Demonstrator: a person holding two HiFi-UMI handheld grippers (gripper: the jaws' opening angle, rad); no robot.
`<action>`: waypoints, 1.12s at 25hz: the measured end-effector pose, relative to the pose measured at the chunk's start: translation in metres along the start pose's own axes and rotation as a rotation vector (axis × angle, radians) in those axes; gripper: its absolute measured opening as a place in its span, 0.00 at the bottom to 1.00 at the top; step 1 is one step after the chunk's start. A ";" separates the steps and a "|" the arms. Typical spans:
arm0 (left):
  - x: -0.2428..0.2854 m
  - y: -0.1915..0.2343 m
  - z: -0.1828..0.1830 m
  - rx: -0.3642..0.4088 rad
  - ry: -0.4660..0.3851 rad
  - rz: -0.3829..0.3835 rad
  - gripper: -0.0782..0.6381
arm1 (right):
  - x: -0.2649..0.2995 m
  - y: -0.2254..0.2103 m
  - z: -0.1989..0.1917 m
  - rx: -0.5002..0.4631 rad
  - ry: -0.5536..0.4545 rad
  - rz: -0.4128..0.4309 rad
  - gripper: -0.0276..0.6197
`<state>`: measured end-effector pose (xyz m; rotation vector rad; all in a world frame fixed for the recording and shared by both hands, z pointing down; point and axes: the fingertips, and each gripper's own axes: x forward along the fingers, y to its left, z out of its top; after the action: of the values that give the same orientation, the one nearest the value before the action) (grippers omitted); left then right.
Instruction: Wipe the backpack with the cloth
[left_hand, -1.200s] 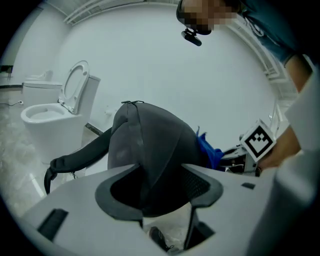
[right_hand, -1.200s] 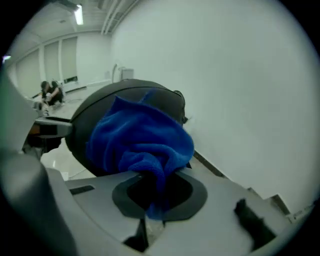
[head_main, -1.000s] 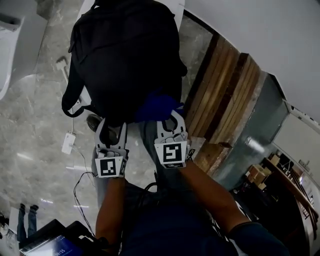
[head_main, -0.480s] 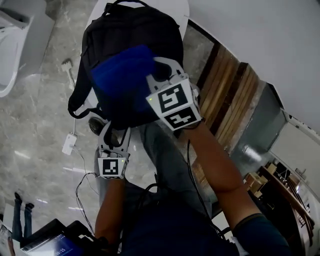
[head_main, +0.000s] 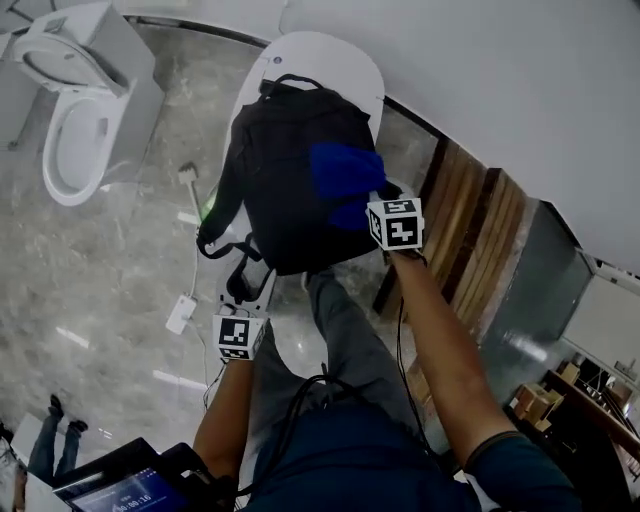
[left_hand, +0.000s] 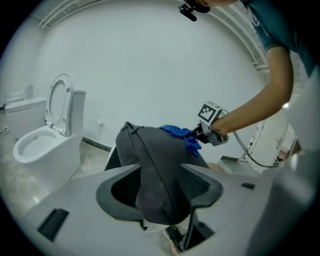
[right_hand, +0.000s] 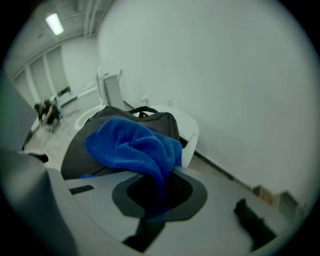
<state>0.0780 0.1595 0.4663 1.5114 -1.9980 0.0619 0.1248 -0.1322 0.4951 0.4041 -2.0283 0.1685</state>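
A black backpack (head_main: 290, 170) stands on a white oval seat (head_main: 345, 60). In the left gripper view the backpack (left_hand: 155, 160) fills the gap between the jaws. My left gripper (head_main: 247, 283) is shut on its lower end, jaws spread wide around the fabric (left_hand: 160, 172). A blue cloth (head_main: 345, 175) lies against the backpack's upper right side, and my right gripper (head_main: 372, 197) is shut on it. In the right gripper view the cloth (right_hand: 132, 145) bunches over the backpack (right_hand: 150, 120) and hangs down between the jaws (right_hand: 160, 187).
A white toilet (head_main: 75, 150) with its lid up stands to the left. White cables and a power adapter (head_main: 182, 312) lie on the marble floor. Wooden planks (head_main: 470, 240) lean along the white wall at right. The person's leg (head_main: 345, 330) is below the backpack.
My right gripper has carried the cloth from the backpack's lower edge across its front to the upper right side. The left gripper keeps its hold on the bottom end, lifted slightly.
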 end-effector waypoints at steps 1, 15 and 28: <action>-0.007 0.000 0.013 0.008 -0.011 -0.002 0.46 | -0.007 -0.004 -0.016 0.139 0.028 0.028 0.08; -0.120 0.011 0.218 0.129 -0.308 -0.126 0.46 | -0.249 0.072 0.088 0.392 -0.788 0.115 0.08; -0.299 -0.036 0.333 0.198 -0.555 -0.257 0.46 | -0.531 0.187 0.148 0.042 -1.119 -0.018 0.08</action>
<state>0.0050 0.2709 0.0373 2.0748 -2.2388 -0.3057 0.1629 0.1118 -0.0321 0.6246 -3.1171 -0.0554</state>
